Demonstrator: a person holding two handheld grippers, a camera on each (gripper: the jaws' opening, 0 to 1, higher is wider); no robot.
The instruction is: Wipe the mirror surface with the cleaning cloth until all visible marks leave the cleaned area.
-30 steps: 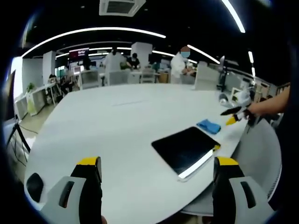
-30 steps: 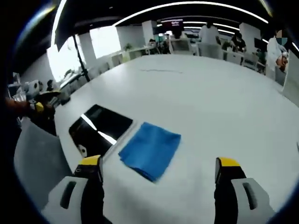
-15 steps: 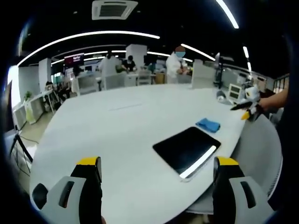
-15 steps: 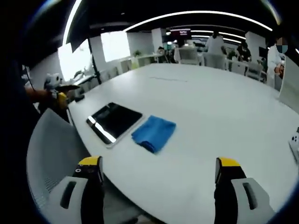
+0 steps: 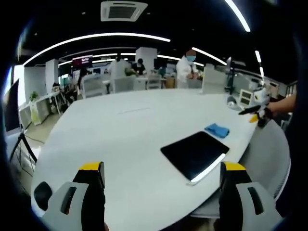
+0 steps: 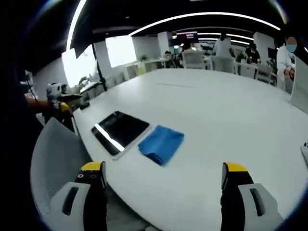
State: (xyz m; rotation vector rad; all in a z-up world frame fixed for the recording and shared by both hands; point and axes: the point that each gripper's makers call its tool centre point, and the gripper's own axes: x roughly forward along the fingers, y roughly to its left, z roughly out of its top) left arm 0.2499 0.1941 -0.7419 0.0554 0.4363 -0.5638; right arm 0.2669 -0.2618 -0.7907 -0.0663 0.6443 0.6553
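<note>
A big white table fills the room in front of both grippers. The left gripper is wide open and holds nothing. Ahead of it and to its right lies the dark flat mirror, near the table edge. The blue cloth lies just past the mirror. The right gripper is wide open too, with nothing in it. Ahead of it sits the cloth, with the mirror just beside it on the left. A gray chair stands by the table.
</note>
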